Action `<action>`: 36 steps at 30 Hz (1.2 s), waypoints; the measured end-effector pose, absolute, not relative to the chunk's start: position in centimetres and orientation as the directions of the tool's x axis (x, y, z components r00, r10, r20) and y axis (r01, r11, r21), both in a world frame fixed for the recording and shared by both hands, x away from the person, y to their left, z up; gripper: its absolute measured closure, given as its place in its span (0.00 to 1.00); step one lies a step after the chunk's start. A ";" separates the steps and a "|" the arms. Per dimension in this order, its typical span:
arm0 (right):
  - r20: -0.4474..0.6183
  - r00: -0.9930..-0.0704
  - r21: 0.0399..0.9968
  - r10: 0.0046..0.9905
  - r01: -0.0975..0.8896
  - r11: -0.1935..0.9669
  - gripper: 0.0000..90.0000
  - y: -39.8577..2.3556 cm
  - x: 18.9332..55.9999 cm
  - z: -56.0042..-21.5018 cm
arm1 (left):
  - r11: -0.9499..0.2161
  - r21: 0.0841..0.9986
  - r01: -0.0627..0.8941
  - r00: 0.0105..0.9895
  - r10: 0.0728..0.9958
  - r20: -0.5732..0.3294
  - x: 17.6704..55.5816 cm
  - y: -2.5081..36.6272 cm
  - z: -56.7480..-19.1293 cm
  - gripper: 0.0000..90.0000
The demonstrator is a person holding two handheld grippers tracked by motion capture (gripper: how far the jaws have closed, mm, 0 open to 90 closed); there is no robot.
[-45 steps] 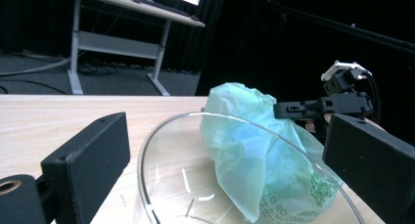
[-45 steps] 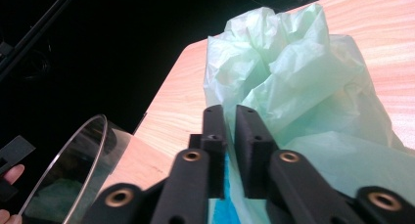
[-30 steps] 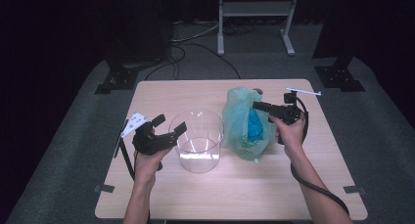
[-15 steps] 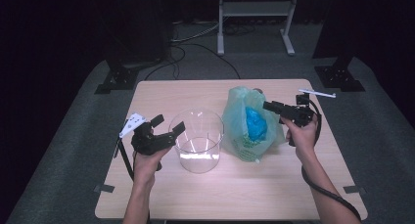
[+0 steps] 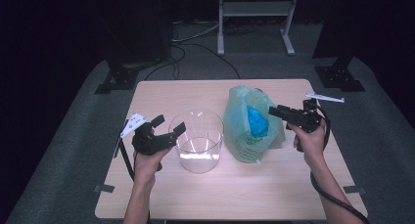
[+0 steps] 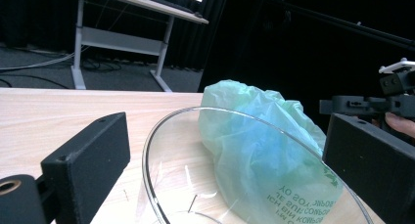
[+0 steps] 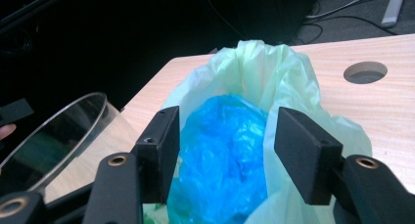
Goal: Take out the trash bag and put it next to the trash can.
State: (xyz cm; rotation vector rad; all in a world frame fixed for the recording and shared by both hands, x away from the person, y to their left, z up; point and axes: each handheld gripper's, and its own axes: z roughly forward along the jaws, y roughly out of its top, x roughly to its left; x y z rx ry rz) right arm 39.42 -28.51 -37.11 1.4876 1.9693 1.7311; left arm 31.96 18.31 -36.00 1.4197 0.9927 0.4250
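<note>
High view: the right gripper has backed off toward 3 o'clock, jaws just opening and empty, letting go of the bag beside the bowl, which the spread left gripper straddles without pinching.

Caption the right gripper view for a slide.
Right hand-held gripper, jaws open, faces a green plastic bag with a blue bundle inside; clear container alongside.

A light wooden counter, with a round hole in its top, is standing on grey carpet; cables are trailing beside a white metal stand.
</note>
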 end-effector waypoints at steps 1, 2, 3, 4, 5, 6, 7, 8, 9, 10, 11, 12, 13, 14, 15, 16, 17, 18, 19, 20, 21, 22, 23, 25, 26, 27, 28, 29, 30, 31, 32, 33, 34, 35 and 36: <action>0.483 -0.506 0.809 0.715 0.570 -0.143 0.47 -28.6 39.3 -37.2 | 0.163 0.939 0.303 0.556 0.770 -0.313 32.0 18.3 -36.0 0.03; 0.480 -0.506 0.808 0.717 0.572 -0.137 0.46 -28.7 39.1 -37.4 | 0.162 0.939 0.303 0.557 0.770 -0.312 31.9 18.3 -36.0 0.03; 0.476 -0.508 0.810 0.718 0.572 -0.133 0.46 -28.8 39.0 -37.5 | 0.160 0.940 0.302 0.557 0.770 -0.311 31.9 18.3 -36.0 0.03; 0.475 -0.508 0.810 0.718 0.572 -0.131 0.46 -28.9 38.8 -37.7 | 0.160 0.940 0.302 0.558 0.770 -0.310 31.9 18.3 -36.0 0.03; 0.475 -0.507 0.809 0.719 0.573 -0.130 0.46 -29.0 38.6 -37.9 | 0.159 0.940 0.303 0.557 0.770 -0.310 31.9 18.3 -36.0 0.03; 0.475 -0.508 0.809 0.719 0.574 -0.128 0.46 -29.1 38.5 -38.0 | 0.160 0.940 0.303 0.557 0.770 -0.311 31.9 18.3 -36.0 0.03; 0.475 -0.507 0.809 0.719 0.573 -0.130 0.46 -29.2 38.3 -38.2 | 0.160 0.940 0.302 0.558 0.770 -0.310 31.9 18.3 -36.0 0.03; 0.472 -0.508 0.809 0.720 0.574 -0.126 0.45 -29.3 38.1 -38.4 | 0.158 0.940 0.302 0.558 0.770 -0.309 31.9 18.3 -36.0 0.03; 0.467 -0.511 0.812 0.722 0.571 -0.122 0.45 -29.4 38.0 -38.6 | 0.159 0.940 0.301 0.558 0.770 -0.309 31.9 18.3 -35.9 0.03; 0.465 -0.511 0.814 0.723 0.568 -0.122 0.45 -29.5 37.8 -38.8 | 0.158 0.941 0.301 0.559 0.770 -0.308 31.9 18.3 -35.9 0.03; 0.467 -0.510 0.812 0.723 0.570 -0.123 0.45 -29.7 37.7 -38.9 | 0.157 0.941 0.301 0.559 0.770 -0.307 31.9 18.3 -35.9 0.03; 0.473 -0.508 0.810 0.720 0.572 -0.128 0.45 -29.8 37.6 -39.1 | 0.158 0.940 0.303 0.558 0.770 -0.309 31.9 18.3 -36.0 0.03; 0.477 -0.508 0.808 0.717 0.574 -0.132 0.45 -29.9 37.5 -39.2 | 0.158 0.940 0.303 0.558 0.770 -0.309 31.9 18.3 -36.0 0.03; 0.479 -0.509 0.808 0.715 0.574 -0.132 0.45 -30.0 37.4 -39.4 | 0.157 0.940 0.303 0.558 0.771 -0.309 31.9 18.3 -36.0 0.03; 0.478 -0.511 0.808 0.715 0.575 -0.129 0.45 -30.1 37.2 -39.5 | 0.158 0.940 0.303 0.558 0.770 -0.309 31.9 18.3 -36.0 0.03; 0.480 -0.512 0.807 0.712 0.575 -0.131 0.45 -30.1 37.1 -39.7 | 0.159 0.940 0.302 0.558 0.770 -0.310 31.9 18.3 -36.0 0.03; 0.479 -0.514 0.808 0.712 0.575 -0.129 0.45 -30.2 36.9 -39.8 | 0.159 0.940 0.302 0.558 0.770 -0.310 31.9 18.4 -36.0 0.03; 0.477 -0.517 0.810 0.711 0.572 -0.127 0.45 -30.2 36.7 -40.0 | 0.161 0.939 0.302 0.556 0.770 -0.311 31.9 18.4 -36.0 0.03; 0.476 -0.517 0.812 0.711 0.570 -0.129 0.45 -30.3 36.6 -40.1 | 0.161 0.939 0.303 0.556 0.771 -0.312 31.9 18.4 -36.0 0.03; 0.477 -0.518 0.813 0.710 0.568 -0.131 0.45 -30.4 36.4 -40.3 | 0.160 0.939 0.304 0.555 0.771 -0.311 31.9 18.4 -36.0 0.03; 0.475 -0.521 0.814 0.709 0.566 -0.129 0.44 -30.4 36.2 -40.4 | 0.160 0.939 0.305 0.556 0.771 -0.311 31.9 18.3 -36.0 0.03; 0.479 -0.521 0.811 0.706 0.570 -0.129 0.44 -30.5 36.1 -40.5 | 0.159 0.939 0.304 0.556 0.771 -0.310 31.9 18.3 -36.0 0.03; 0.475 -0.523 0.814 0.708 0.567 -0.127 0.44 -30.6 36.0 -40.7 | 0.157 0.940 0.304 0.556 0.772 -0.309 31.9 18.3 -36.0 0.03; 0.478 -0.524 0.814 0.705 0.567 -0.130 0.44 -30.7 35.7 -40.9 | 0.158 0.939 0.305 0.556 0.771 -0.310 31.9 18.3 -36.1 0.03; 0.477 -0.525 0.815 0.705 0.565 -0.132 0.43 -30.8 35.6 -41.0 | 0.157 0.940 0.305 0.556 0.772 -0.309 31.9 18.3 -36.0 0.03; 0.473 -0.526 0.817 0.707 0.562 -0.128 0.43 -30.9 35.4 -41.1 | 0.157 0.939 0.305 0.556 0.772 -0.309 31.9 18.3 -36.0 0.03; 0.471 -0.525 0.819 0.709 0.560 -0.130 0.43 -30.9 35.2 -41.2 | 0.159 0.939 0.305 0.555 0.771 -0.311 31.9 18.3 -36.0 0.03; 0.469 -0.524 0.818 0.711 0.560 -0.128 0.43 -31.0 35.1 -41.4 | 0.159 0.939 0.304 0.555 0.772 -0.310 31.9 18.4 -36.0 0.03; 0.468 -0.523 0.818 0.712 0.562 -0.125 0.43 -31.0 34.9 -41.6 | 0.159 0.939 0.304 0.554 0.772 -0.310 31.9 18.4 -36.0 0.03; 0.467 -0.523 0.817 0.713 0.563 -0.123 0.43 -31.1 34.8 -41.8 | 0.160 0.939 0.304 0.553 0.773 -0.311 31.9 18.4 -36.0 0.03; 0.463 -0.523 0.819 0.716 0.562 -0.119 0.43 -31.1 34.6 -41.9 | 0.160 0.939 0.304 0.553 0.773 -0.311 31.9 18.4 -36.0 0.03; 0.459 -0.524 0.821 0.718 0.559 -0.118 0.43 -31.2 34.5 -42.1 | 0.159 0.939 0.304 0.553 0.774 -0.310 31.9 18.4 -36.0 0.03; 0.464 -0.522 0.820 0.715 0.559 -0.124 0.43 -31.3 34.3 -42.3 | 0.159 0.939 0.304 0.553 0.774 -0.309 31.9 18.4 -36.0 0.03; 0.466 -0.521 0.819 0.715 0.560 -0.126 0.43 -31.4 34.1 -42.4 | 0.158 0.939 0.304 0.553 0.773 -0.309 31.9 18.4 -36.0 0.03; 0.467 -0.520 0.820 0.715 0.557 -0.130 0.43 -31.5 34.0 -42.6 | 0.157 0.940 0.304 0.554 0.773 -0.309 31.9 18.3 -36.0 0.03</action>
